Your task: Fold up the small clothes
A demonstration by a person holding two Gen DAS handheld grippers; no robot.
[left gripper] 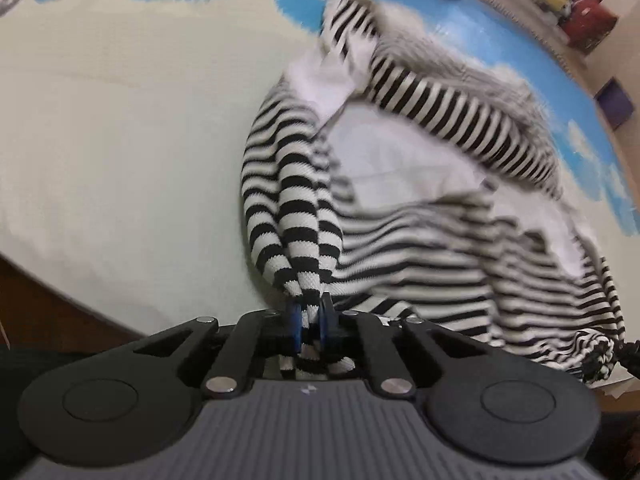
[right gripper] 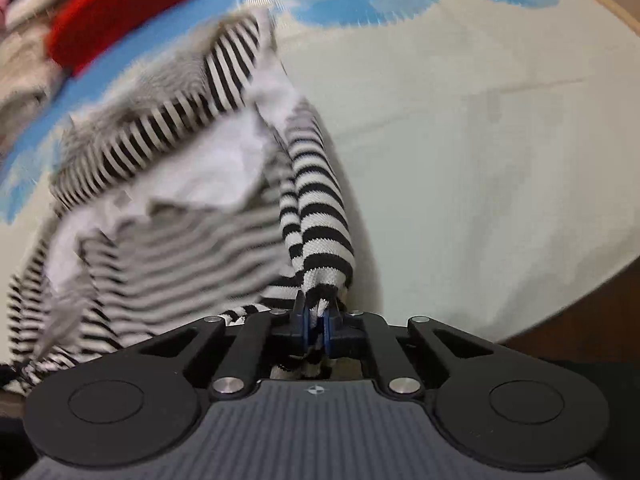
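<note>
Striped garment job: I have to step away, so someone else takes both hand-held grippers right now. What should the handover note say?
Left hand-held gripper: shut on a bunched edge of the striped garment.
Right hand-held gripper: shut on another bunched edge of the same garment.
Garment: crumpled on the cream and blue mat, white lining showing, furry grey trim at the far side. A red cloth lies beyond it.
Done: both edges gripped.
Left: spread it flat, then fold; no fold shows yet.
</note>
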